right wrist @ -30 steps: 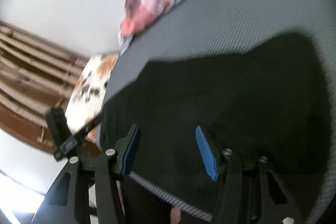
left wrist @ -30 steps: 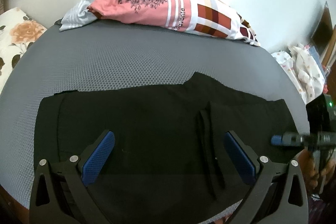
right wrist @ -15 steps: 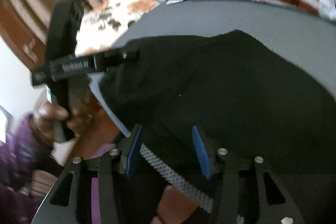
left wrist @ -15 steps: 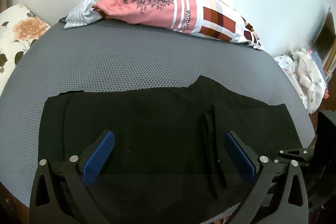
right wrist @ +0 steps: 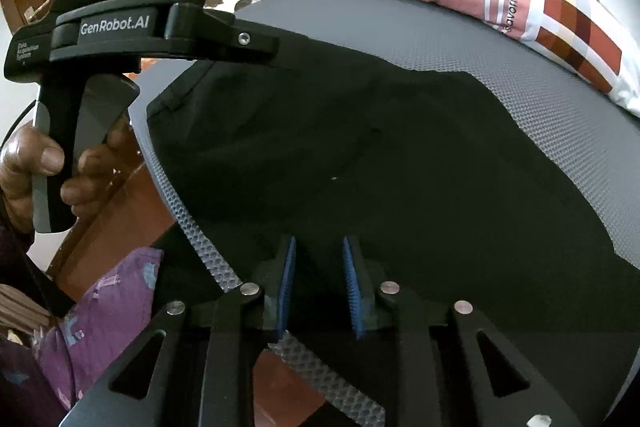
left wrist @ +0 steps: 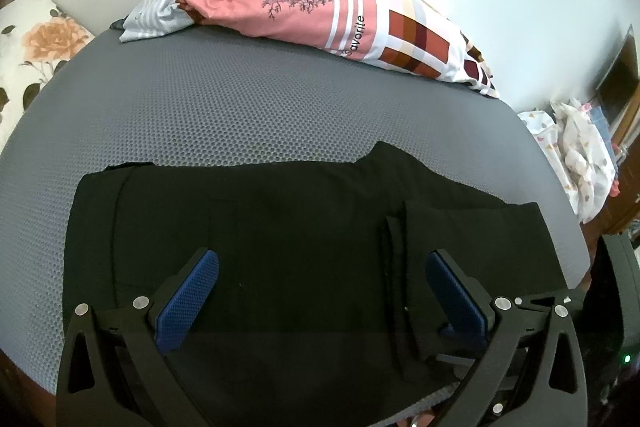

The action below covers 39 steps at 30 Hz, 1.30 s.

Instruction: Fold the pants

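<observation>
Pants (left wrist: 304, 251) are what I am working on, black and lying flat along the near edge of the grey mesh-covered mattress (left wrist: 248, 107). My right gripper (right wrist: 319, 281) has its jaws closing with only a narrow gap left, at the near edge where dark cloth lies between the blue pads; I cannot tell whether they bite it yet. My left gripper (left wrist: 320, 297) hangs spread wide over the middle of the garment, holding nothing. The risk I see is the right jaws catching only the top layer, or the mattress cover with it, so the fold drags crooked. The long axis runs side to side along the near edge; which end is the waist I cannot say. A pink patterned cloth (left wrist: 336, 15) lies at the far edge.
</observation>
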### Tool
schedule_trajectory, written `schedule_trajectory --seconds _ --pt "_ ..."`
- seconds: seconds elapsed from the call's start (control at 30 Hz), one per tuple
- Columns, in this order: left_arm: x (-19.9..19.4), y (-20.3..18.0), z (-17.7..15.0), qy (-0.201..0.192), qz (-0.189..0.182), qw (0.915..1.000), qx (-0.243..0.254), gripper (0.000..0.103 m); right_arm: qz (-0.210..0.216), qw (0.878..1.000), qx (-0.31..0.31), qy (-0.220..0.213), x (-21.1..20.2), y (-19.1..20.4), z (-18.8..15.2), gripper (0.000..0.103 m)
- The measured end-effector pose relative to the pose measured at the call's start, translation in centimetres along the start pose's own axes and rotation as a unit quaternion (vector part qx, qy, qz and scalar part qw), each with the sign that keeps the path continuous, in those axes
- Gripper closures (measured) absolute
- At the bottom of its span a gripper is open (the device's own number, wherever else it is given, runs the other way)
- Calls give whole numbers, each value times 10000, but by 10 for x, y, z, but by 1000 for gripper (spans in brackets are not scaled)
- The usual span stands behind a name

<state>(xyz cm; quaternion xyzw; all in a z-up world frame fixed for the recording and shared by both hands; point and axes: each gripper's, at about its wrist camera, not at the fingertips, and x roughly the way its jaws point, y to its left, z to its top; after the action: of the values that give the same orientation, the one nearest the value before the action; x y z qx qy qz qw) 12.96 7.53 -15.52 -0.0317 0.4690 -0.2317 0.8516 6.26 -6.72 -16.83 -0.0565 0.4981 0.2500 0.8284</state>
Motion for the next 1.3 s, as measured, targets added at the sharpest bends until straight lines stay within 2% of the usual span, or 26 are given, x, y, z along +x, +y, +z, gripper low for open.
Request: schedule_trajectory --seconds 0.03,0.07,0.17,0.37,0.5,0.57,0.6,0.73,0.83,0.97,1.03,1.1,1.13,1.23,1.27,1.3 --pt "0 0 0 11 12 10000 -6 0 20 10000 -9 -34 -1 0 -1 87" --pt "1 1 0 31 28 10000 -28 0 96 9999 39 -55 -1 0 0 94" --pt "2 5 1 85 16 9999 -149 0 334 9990 259 -108 -4 -6 0 100" --pt "2 16 1 91 -68 9991 -420 0 928 9937 608 -164 -14 -5 -1 102" --pt "3 17 1 128 -65 9989 -446 0 949 9939 559 -40 -7 1 -4 102" --pt "2 15 1 117 -57 9991 -411 0 989 9932 594 -135 -10 0 -5 101" --pt "2 15 1 114 -53 9991 -402 0 949 9934 615 -208 -14 -1 -4 98" --pt "5 14 1 186 -112 9989 -420 0 545 9975 310 -331 -23 0 3 96" --pt "7 13 1 253 -102 9988 -405 0 519 9985 179 -61 -12 2 6 95" --pt "7 13 0 233 -120 9988 -424 0 458 9989 7 6 -1 5 8 89" --pt "7 14 0 257 -137 9985 -454 0 480 9988 -41 47 2 6 8 84" --pt "8 14 0 272 -156 9984 -475 0 436 9990 -90 41 3 6 9 60" --pt "8 15 1 274 -166 9983 -485 0 428 9990 -102 27 4 6 8 59" --pt "9 16 2 294 -177 9982 -501 0 380 9992 -82 74 10 2 5 69" --pt "9 16 2 294 -186 9981 -508 0 339 9994 -64 86 11 0 5 77" --pt "9 16 2 297 -196 9981 -512 0 353 9993 -25 97 11 -4 4 81"
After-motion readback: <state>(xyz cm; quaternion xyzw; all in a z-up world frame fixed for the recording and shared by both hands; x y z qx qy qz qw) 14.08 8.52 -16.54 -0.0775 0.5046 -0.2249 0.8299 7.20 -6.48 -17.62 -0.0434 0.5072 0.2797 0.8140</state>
